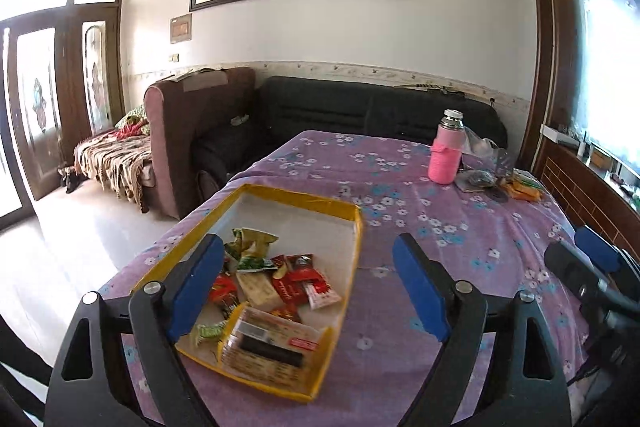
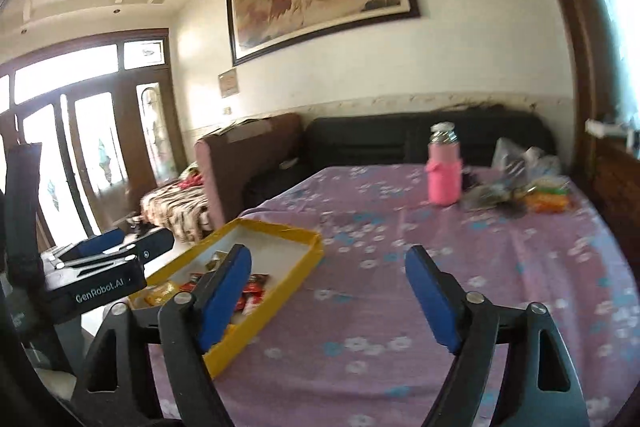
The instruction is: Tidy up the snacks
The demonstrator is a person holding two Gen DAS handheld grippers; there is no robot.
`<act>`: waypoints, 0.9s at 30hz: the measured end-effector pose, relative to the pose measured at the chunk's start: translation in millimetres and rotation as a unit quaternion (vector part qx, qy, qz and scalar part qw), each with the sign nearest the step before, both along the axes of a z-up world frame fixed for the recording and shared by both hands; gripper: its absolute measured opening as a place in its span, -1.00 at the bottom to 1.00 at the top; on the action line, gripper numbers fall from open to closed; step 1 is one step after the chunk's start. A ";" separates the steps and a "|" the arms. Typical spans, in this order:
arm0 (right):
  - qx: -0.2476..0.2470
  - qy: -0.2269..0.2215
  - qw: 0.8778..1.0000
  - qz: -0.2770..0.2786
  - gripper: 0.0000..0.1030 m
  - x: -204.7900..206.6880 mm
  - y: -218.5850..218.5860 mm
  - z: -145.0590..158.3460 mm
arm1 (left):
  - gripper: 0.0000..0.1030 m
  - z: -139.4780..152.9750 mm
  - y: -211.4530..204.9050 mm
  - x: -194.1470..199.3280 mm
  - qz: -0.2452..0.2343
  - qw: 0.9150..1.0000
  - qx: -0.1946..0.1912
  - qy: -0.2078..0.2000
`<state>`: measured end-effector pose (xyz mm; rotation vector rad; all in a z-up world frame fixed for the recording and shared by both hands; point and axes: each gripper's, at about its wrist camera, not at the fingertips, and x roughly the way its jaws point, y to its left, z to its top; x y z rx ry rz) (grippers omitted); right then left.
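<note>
We hold both grippers above the counter point(image 1: 460, 211) with its purple floral cloth. The left gripper point(image 1: 308, 291) has its jaws apart, empty, over the yellow-rimmed tray point(image 1: 356, 223) of snack packets point(image 1: 288, 283) at lower centre. The right gripper point(image 2: 328, 295) also has its jaws apart, with the tray at lower left. A pink bottle point(image 1: 445, 155) stands at upper right.

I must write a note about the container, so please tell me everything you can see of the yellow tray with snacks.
The yellow tray is a shallow rectangular box with low yellow walls and a white floor; it looks like cardboard. It lies flat on the purple flowered tablecloth, near the table's left edge. The snack packets lie in its near half; the far half is bare. Neither gripper touches it.
</note>
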<state>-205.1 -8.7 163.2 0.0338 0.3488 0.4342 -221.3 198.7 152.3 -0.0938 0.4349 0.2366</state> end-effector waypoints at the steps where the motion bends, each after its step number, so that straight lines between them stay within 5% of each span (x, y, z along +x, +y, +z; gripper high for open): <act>1: -0.009 -0.002 1.000 -0.002 0.65 -3.4 -0.5 -0.7 | 0.70 0.2 -4.1 -1.3 0.001 1.000 0.003 0.001; 9: -0.065 0.045 0.996 0.027 0.65 -7.5 26.0 -36.0 | 0.71 -5.9 -26.0 -10.2 0.005 0.999 0.031 0.022; 27: -0.095 0.101 0.989 0.050 0.66 -1.1 60.6 -74.1 | 0.71 -42.6 -9.8 7.0 0.000 0.996 -0.008 0.086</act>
